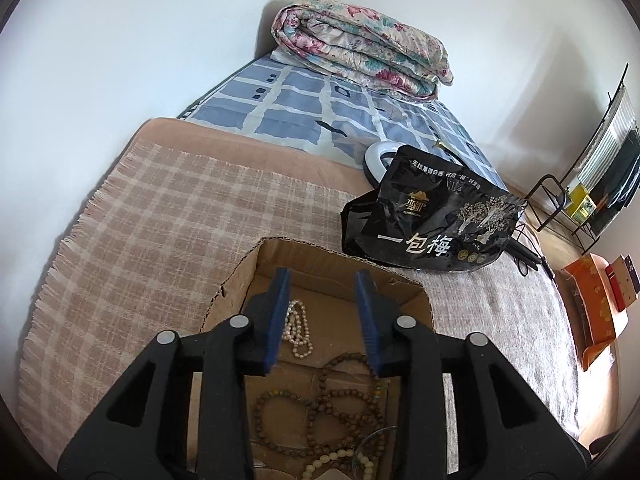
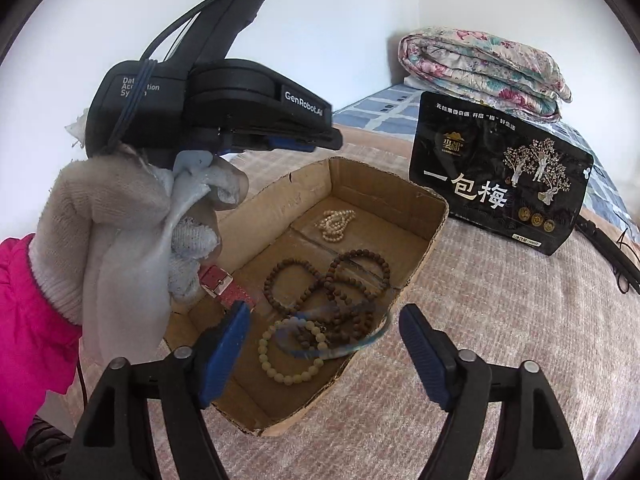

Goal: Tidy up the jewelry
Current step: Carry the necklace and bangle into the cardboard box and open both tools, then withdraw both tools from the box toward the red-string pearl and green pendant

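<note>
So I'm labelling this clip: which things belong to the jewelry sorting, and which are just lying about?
Job:
cardboard box
pearl strand
brown bead strings
pale bead bracelet
red strap
left tongs and right tongs, both open

Lying about:
black snack bag
folded floral quilt
plaid blanket

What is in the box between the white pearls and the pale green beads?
In the right wrist view, the tangled brown wooden beads lie on the cardboard box floor between the pearl strand and the pale green bracelet.
</note>
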{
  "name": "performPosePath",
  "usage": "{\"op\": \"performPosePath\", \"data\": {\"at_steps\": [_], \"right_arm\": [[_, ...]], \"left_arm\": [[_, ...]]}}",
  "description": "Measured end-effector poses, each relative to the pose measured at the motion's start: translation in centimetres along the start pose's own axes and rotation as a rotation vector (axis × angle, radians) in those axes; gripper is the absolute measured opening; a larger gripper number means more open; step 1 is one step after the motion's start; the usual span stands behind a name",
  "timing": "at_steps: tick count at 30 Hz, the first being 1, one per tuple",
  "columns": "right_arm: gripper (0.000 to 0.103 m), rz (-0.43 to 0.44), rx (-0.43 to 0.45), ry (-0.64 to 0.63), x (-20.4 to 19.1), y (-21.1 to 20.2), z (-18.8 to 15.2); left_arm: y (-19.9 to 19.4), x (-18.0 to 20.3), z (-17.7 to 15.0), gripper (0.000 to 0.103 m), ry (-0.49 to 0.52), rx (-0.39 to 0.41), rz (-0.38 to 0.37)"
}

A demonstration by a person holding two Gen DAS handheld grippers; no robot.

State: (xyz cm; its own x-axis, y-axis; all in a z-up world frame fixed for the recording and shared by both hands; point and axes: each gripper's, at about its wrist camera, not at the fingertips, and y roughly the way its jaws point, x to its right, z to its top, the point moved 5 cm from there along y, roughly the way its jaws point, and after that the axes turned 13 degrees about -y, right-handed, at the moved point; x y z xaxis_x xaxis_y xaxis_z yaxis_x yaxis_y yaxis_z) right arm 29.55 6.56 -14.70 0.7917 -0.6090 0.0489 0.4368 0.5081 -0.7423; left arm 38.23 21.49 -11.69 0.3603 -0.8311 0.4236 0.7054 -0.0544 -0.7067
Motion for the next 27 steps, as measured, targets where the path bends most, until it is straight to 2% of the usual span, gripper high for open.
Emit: {"op": "performPosePath", "data": {"at_steps": [14,27], "right_arm": [[0.081,-0.028,0.018,0.014,0.0,-1.9,-0.4],[0.081,-0.067,0.03,0.026,0.6,-5.3,-2.0]], "left_arm": [[-3.3,0.2,-0.5,0.033,0.036,0.032,0.006],[-6.6,1.3,-2.8,0.033,0.084,0.054,0.01]]}}
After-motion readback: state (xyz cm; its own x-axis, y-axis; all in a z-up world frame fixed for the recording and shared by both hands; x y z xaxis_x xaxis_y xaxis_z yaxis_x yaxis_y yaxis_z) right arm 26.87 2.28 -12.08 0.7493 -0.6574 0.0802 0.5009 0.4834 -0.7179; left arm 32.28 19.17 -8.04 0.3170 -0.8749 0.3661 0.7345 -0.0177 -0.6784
